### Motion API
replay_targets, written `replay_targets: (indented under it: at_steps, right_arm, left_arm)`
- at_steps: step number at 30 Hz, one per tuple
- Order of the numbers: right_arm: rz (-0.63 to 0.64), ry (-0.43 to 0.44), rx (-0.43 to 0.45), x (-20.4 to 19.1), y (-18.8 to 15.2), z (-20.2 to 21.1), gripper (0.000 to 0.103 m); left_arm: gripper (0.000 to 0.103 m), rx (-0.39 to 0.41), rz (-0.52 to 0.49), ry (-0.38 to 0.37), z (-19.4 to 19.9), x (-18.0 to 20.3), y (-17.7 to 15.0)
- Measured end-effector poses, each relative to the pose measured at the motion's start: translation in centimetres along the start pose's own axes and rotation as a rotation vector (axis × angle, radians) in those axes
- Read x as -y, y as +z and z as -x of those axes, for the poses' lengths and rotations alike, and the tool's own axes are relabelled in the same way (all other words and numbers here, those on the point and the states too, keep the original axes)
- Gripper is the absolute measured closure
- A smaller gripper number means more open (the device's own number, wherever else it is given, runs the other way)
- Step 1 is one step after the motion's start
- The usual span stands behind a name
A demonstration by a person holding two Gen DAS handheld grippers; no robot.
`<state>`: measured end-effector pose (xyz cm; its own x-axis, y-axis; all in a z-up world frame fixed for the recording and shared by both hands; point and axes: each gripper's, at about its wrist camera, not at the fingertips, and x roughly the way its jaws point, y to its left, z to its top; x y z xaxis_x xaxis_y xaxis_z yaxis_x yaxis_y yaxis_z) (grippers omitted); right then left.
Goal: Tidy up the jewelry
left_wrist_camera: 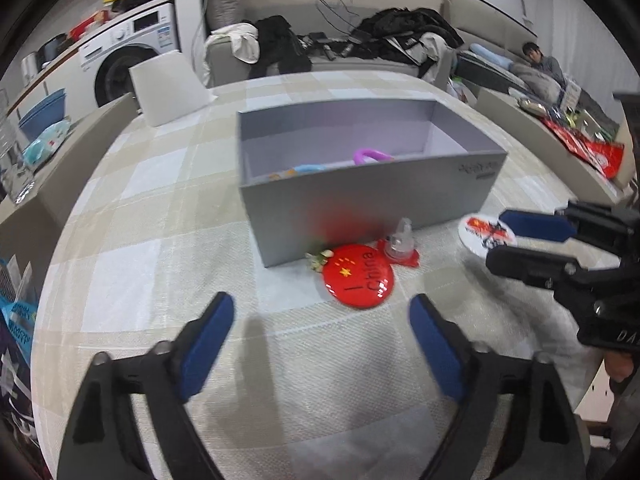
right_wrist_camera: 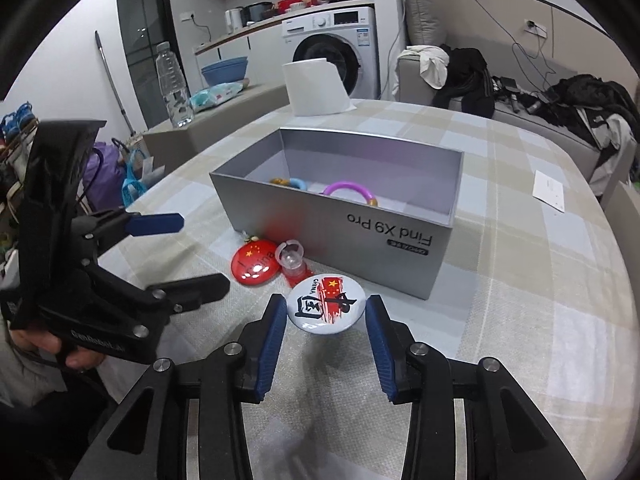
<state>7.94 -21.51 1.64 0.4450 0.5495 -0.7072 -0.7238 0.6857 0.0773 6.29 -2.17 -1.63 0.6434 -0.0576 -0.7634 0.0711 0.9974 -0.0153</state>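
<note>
White button badge [right_wrist_camera: 325, 304], round, printed with a red flag and black calligraphy plus "CHINA", sits between the pads of the right gripper [right_wrist_camera: 326, 312]. From the left wrist view it reads as lifted clear of the tablecloth [left_wrist_camera: 132, 240], gripped edge to edge across its diameter, face tilted up; a blurred shadow lies below it. Jaws narrow, closed on the rim.

Handling judgement: light, stiff, thin disc with glossy domed face. Slippery on the face, so the rim is the only sound hold; the present edge grip looks correct. A pin on the back is likely but not visible. Not fragile, yet it could pivot or pop out between the pads if squeezed off-centre.

Left gripper [left_wrist_camera: 320, 320]: jaws fairly wide, nothing between them, pointed down toward the red "I China" badge [left_wrist_camera: 359, 276] lying flat on the cloth. Same handling expected, but flat on fabric its rim is harder to reach.

Just beside it: small clear ring [left_wrist_camera: 402, 236] on a red holder, and a tiny flower piece [left_wrist_camera: 318, 259].

Grey phone box [right_wrist_camera: 400, 240], open, stands right behind these; purple bangle [right_wrist_camera: 348, 190] and blue-orange bangle [right_wrist_camera: 290, 182] already inside.
</note>
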Motion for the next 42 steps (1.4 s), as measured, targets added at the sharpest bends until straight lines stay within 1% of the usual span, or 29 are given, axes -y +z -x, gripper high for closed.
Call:
replay_targets:
  at_steps: [1, 3, 8, 11, 12, 13, 14, 15, 19, 21, 22, 23, 25, 30, 34, 38, 39, 40, 41, 42]
  right_arm:
    - [-0.002, 0.001, 0.003, 0.1, 0.0, 0.1, 0.064]
    - [-0.003, 0.003, 0.006, 0.1, 0.1, 0.2, 0.064]
    - [-0.007, 0.006, 0.012, 0.3, 0.2, 0.3, 0.064]
    - [-0.008, 0.007, 0.013, 0.4, 0.3, 0.4, 0.064]
    - [-0.007, 0.006, 0.013, 0.4, 0.3, 0.4, 0.064]
    - [-0.006, 0.005, 0.013, 0.4, 0.2, 0.4, 0.064]
    - [-0.007, 0.005, 0.014, 0.4, 0.2, 0.4, 0.064]
    - [-0.007, 0.005, 0.014, 0.3, 0.1, 0.5, 0.064]
    - [-0.005, 0.007, 0.012, 0.3, 0.1, 0.5, 0.064]
    - [-0.003, 0.006, 0.012, 0.3, 0.1, 0.6, 0.066]
    - [-0.001, 0.002, 0.011, 0.3, 0.1, 0.6, 0.077]
    - [0.0, -0.001, 0.008, 0.3, 0.1, 0.5, 0.08]
    - [-0.001, -0.002, -0.001, 0.4, 0.1, 0.3, 0.078]
    - [-0.011, -0.011, -0.014, 0.8, -0.1, -0.1, 0.078]
    - [-0.029, -0.019, -0.031, 1.3, -0.1, -0.5, 0.071]
    - [-0.023, -0.009, -0.057, 1.1, -0.2, -1.2, 0.07]
    - [-0.02, -0.006, -0.061, 0.9, -0.3, -1.2, 0.068]
    - [-0.013, -0.005, -0.063, 0.7, -0.2, -1.3, 0.059]
    - [-0.007, -0.009, -0.061, 0.5, -0.2, -1.4, 0.056]
    - [0.0, -0.015, -0.064, 0.3, -0.2, -1.5, 0.056]
  left_arm:
    - [0.041, -0.009, -0.009, -0.013, -0.2, 0.2, 0.1]
    - [0.049, -0.03, -0.018, -0.04, -0.6, 0.4, 0.2]
    - [0.049, -0.036, -0.012, -0.053, -0.9, 0.7, 1.0]
    - [0.05, -0.039, -0.022, -0.026, -1.3, 1.2, 1.3]
    - [0.054, -0.037, -0.023, -0.025, -1.4, 1.3, 1.4]
    - [0.061, -0.036, -0.024, -0.023, -1.4, 1.4, 1.5]
    - [0.064, -0.034, -0.026, -0.022, -1.3, 1.3, 1.4]
    - [0.065, -0.034, -0.028, -0.024, -1.2, 1.4, 1.3]
    - [0.065, -0.032, -0.035, -0.035, -0.8, 1.1, 0.9]
    - [0.066, -0.027, -0.035, -0.041, -0.4, 1.0, 0.4]
    - [0.066, -0.025, -0.037, -0.041, -0.3, 1.0, 0.3]
    - [0.066, -0.025, -0.037, -0.041, -0.2, 1.0, 0.2]
    - [0.066, -0.023, -0.036, -0.046, 0.0, 0.9, 0.0]
    - [0.066, -0.01, -0.035, -0.048, 0.1, 0.9, 0.1]
    - [0.066, -0.01, -0.034, -0.049, 0.1, 1.0, 0.2]
    - [0.066, -0.006, -0.034, -0.049, 0.2, 0.9, 0.2]
    - [0.066, -0.005, -0.033, -0.048, 0.2, 0.8, 0.2]
    - [0.066, -0.005, -0.031, -0.048, 0.2, 0.8, 0.2]
    - [0.066, -0.005, -0.029, -0.049, 0.2, 0.7, 0.2]
    - [0.066, -0.004, -0.028, -0.049, 0.2, 0.7, 0.1]
